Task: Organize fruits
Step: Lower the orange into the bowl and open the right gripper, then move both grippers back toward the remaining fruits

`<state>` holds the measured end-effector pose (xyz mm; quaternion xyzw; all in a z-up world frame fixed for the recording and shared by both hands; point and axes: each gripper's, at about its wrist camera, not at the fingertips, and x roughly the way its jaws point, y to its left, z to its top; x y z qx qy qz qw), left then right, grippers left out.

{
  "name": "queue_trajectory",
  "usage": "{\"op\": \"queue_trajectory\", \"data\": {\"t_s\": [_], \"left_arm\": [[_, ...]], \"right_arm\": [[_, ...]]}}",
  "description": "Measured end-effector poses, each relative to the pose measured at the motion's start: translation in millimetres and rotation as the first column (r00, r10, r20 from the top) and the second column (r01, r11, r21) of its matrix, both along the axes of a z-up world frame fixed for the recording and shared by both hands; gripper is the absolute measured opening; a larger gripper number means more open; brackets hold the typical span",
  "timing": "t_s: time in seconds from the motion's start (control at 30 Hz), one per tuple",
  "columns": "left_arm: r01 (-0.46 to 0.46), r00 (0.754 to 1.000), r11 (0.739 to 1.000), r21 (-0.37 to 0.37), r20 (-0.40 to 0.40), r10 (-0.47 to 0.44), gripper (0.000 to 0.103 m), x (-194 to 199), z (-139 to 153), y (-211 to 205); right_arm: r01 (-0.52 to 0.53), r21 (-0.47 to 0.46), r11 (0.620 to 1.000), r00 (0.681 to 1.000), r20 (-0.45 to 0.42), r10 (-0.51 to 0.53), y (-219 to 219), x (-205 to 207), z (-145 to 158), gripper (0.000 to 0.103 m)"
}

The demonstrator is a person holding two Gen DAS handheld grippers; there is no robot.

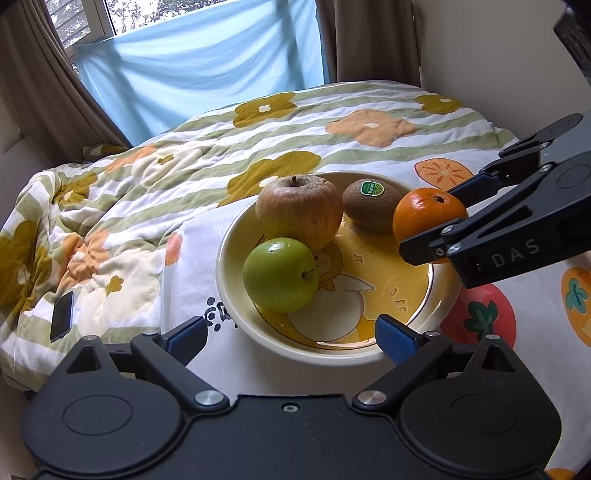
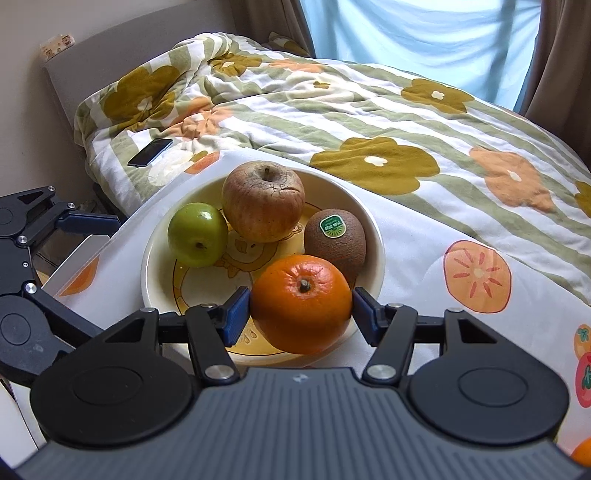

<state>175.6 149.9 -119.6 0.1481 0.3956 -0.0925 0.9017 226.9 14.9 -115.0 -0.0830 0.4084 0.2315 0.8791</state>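
Jaws of the right gripper (image 2: 301, 314) pinch the round, firm, fairly heavy, smooth-skinned orange (image 2: 301, 302) across its widest middle, low-centre in the frame, over the cream ceramic bowl (image 2: 373, 236); left gripper (image 1: 291, 332) spread empty.

A quilt (image 1: 207, 147) with green stripes and mustard and orange flowers covers the bed, and a dark phone (image 1: 61, 315) lies on its rumpled part. Brown curtains (image 1: 48, 92) flank a pale blue sheet (image 1: 207, 62) hung across the window (image 1: 88, 18).

The orange (image 2: 301, 302) hides the near side of the bowl (image 2: 373, 236). The kiwi (image 2: 335, 240) sticker's words are too small to read.
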Motion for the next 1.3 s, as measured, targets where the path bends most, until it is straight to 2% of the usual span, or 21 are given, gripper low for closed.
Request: {"op": "queue_trajectory", "data": {"t_s": [0.2, 0.5, 0.53, 0.63, 0.7, 0.8, 1.3], "left_arm": [[-0.01, 1.0, 1.0, -0.029, 0.009, 0.01, 0.099, -11, 3, -1], [-0.039, 0.999, 0.999, -0.028, -0.008, 0.039, 0.099, -14, 0, -3], [-0.044, 0.999, 0.999, -0.029, -0.009, 0.044, 0.099, -14, 0, -1], [-0.048, 0.999, 0.998, -0.027, -0.003, 0.048, 0.099, -15, 1, -3], [-0.056, 0.998, 0.998, -0.025, -0.001, 0.056, 0.099, -17, 0, -5], [-0.08, 0.997, 0.996, -0.03, -0.004, 0.08, 0.099, -19, -1, -7], [-0.118, 0.992, 0.993, -0.017, 0.031, 0.118, 0.1, -34, 23, -16]], "right_arm": [[-0.045, -0.012, 0.999, 0.999, -0.013, 0.045, 9, 6, -9, 0.074], [-0.101, -0.054, 0.993, 0.995, -0.025, 0.1, 17, 9, -20, 0.075], [-0.102, -0.059, 0.993, 0.995, -0.015, 0.102, 17, 8, -19, 0.077], [-0.091, -0.081, 0.993, 0.993, 0.063, 0.097, 17, 0, -11, 0.103], [-0.081, -0.079, 0.994, 0.99, 0.109, 0.09, 14, -4, -5, 0.103], [-0.081, -0.075, 0.994, 0.992, 0.088, 0.088, 13, -3, -4, 0.103], [-0.003, -0.015, 1.0, 0.994, 0.11, 0.005, -7, -34, 32, 0.103]]}}
